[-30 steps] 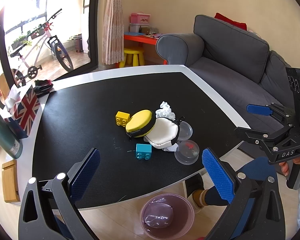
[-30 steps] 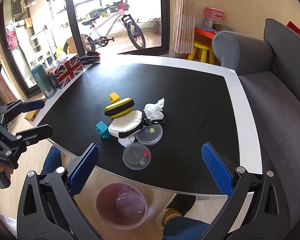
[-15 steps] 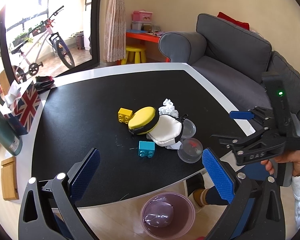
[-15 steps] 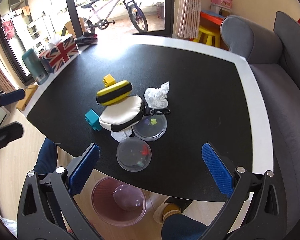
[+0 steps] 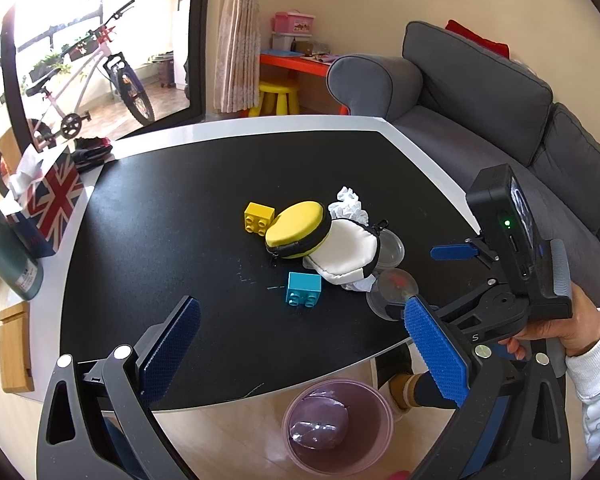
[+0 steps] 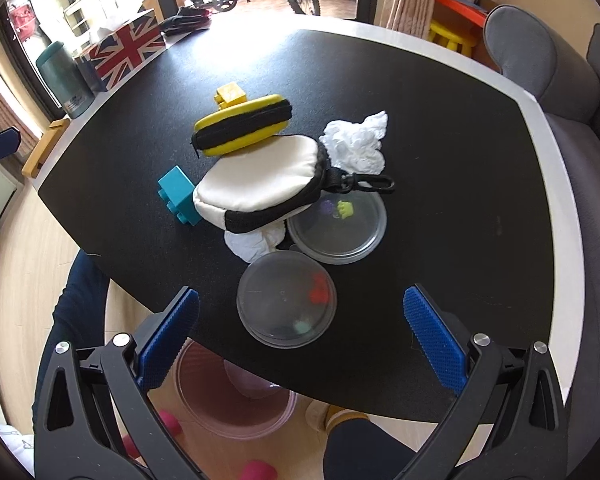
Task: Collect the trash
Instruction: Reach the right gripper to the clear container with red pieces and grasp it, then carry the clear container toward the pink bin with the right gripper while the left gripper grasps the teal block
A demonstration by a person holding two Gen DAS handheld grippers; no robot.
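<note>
A crumpled white tissue (image 6: 356,140) lies on the black table behind a white pouch (image 6: 260,184); it also shows in the left wrist view (image 5: 348,206). A second white wad (image 6: 252,242) pokes out from under the pouch. A pink bin (image 5: 338,426) stands on the floor below the table's near edge; it also shows in the right wrist view (image 6: 236,396). My right gripper (image 6: 300,336) is open and empty, over a clear round lid (image 6: 286,298). My left gripper (image 5: 300,344) is open and empty above the table's near edge.
A yellow pouch (image 6: 242,124), a yellow brick (image 6: 230,94), a teal brick (image 6: 178,194) and a second clear lid (image 6: 338,226) crowd the tissues. A Union Jack tissue box (image 5: 50,200) and a green bottle (image 5: 8,256) stand at the left. A grey sofa (image 5: 480,92) is on the right.
My right gripper has moved forward and down over the table towards the clear lids and tissues. My left gripper has hardly moved.
</note>
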